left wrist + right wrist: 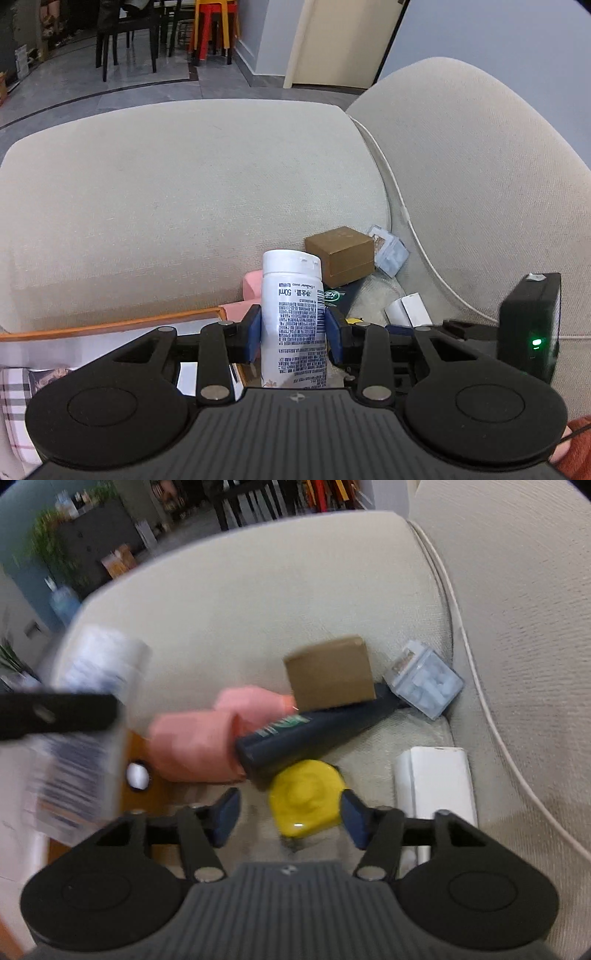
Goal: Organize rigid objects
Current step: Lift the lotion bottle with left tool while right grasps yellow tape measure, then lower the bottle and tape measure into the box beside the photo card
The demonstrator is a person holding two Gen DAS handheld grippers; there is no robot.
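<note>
Left wrist: my left gripper (293, 332) clamps the white bottle (293, 317) above the sofa cushion (184, 206), long axis upright, cap away from me.

Right wrist: my right gripper (290, 818) stands released around the yellow disc (304, 797); the clear box (424, 681) holds pale cubes.

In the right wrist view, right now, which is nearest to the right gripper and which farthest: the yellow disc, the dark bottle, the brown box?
From the right gripper:
1. Yellow disc, between the open fingers.
2. Dark bottle, lying just beyond the disc, slanted.
3. Brown box, behind, resting on the bottle's far end.
</note>
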